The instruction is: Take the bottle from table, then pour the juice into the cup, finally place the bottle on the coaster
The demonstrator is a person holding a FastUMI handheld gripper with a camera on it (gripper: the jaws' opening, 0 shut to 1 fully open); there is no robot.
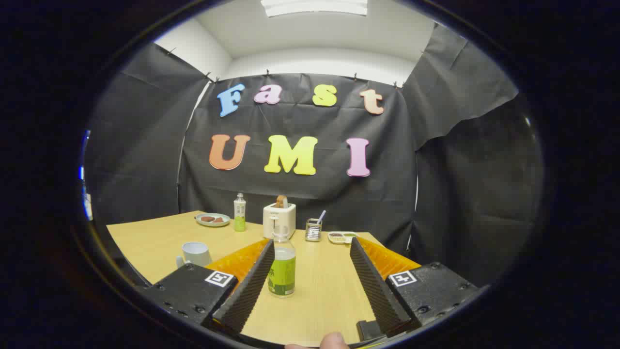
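Nothing looks done yet. The tool (310, 271) stands wide open, its fingers apart, with the clear plastic bottle with a green label (282, 264) upright on the wooden table (319, 300) between them, close to the left finger. It holds some juice. The white cup (195, 253) sits left of the tool, contents hidden.

Clear bottle (282, 264) with green label stands upright on the table, white cup (196, 253) well left.
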